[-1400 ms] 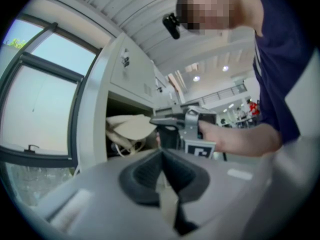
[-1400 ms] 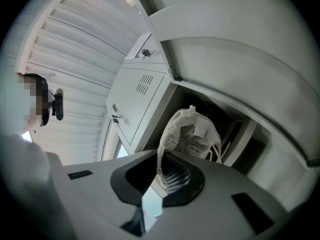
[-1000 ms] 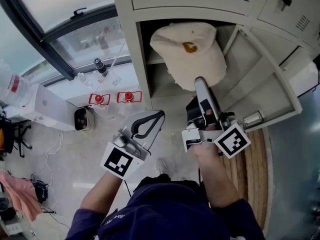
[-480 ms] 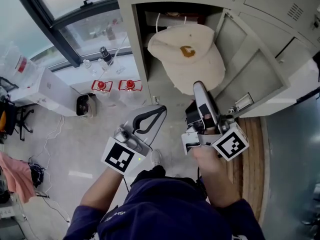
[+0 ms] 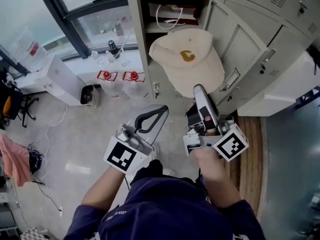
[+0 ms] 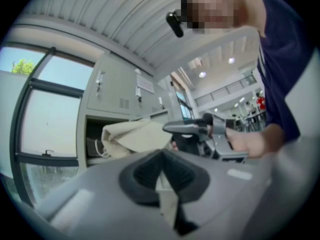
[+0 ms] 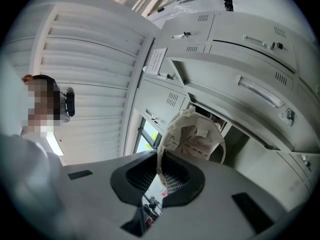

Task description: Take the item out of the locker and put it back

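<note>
1. The right gripper (image 5: 200, 91) is clamped shut on the rim of the cream fabric baseball cap (image 5: 187, 59). In the right gripper view its jaws pinch the fabric edge, and the crown hangs beyond them toward the locker.
2. The cap is outside the tall grey metal locker (image 5: 142, 49), just in front of its open compartment. It hangs from the gripper and rests on nothing.
3. The left gripper (image 5: 155, 118) is empty, with its jaws closed together. It sits beside the right gripper, short of the locker's front and touching neither the cap nor the locker.
4. A white paper bag with cord handles (image 5: 170, 11) lies at the back of the open compartment. The locker door (image 5: 235, 44) stands swung wide, so the opening is unobstructed.
5. Two clear bottles with red caps (image 5: 120, 76) stand on the floor by the locker's foot and play no part in the task.
6. The taking-out half looks done, or very nearly, since the cap is clear of the shelf and carried by one gripper alone.
7. The return is still to do. The cap has to go back through the opening, settle in front of the bag, and be released, with the gripper then backing out of the locker.
</note>
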